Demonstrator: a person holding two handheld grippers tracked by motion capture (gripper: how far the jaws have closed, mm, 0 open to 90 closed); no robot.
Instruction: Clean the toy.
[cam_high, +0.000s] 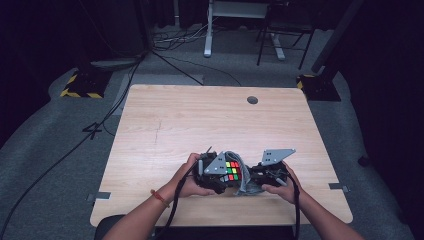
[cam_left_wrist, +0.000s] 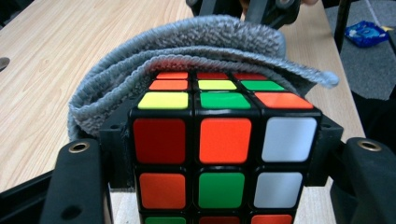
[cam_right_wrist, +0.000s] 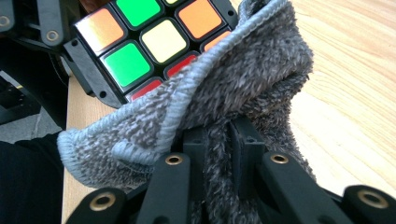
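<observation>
Left to right in the high view: the left tongs (cam_high: 220, 175), held in the person's left hand (cam_high: 187, 177), are clamped on the scrambled puzzle cube (cam_high: 231, 171), which is held just above the near-centre of the wooden bench (cam_high: 165, 120). In the left gripper view the two black jaws press the cube's (cam_left_wrist: 224, 140) opposite side faces, its red, orange and white front tiles facing the camera. A grey knitted cloth (cam_left_wrist: 205, 39) drapes over the far top edge of the cube, touching it. Further right, the right tongs (cam_high: 260, 176) are closed narrowly on a bunched fold of that cloth (cam_right_wrist: 243, 93), the fabric pinched between the jaws in the right gripper view; the work in hand appears to be wiping the cube. Risks: the left jaws bear on smooth plastic faces, so a sideways drag of the cloth could twist or slip the cube out of the clamp; the cloth's looped edge may also, though this is hard to confirm, snag on a cube corner (cam_right_wrist: 100, 95).
</observation>
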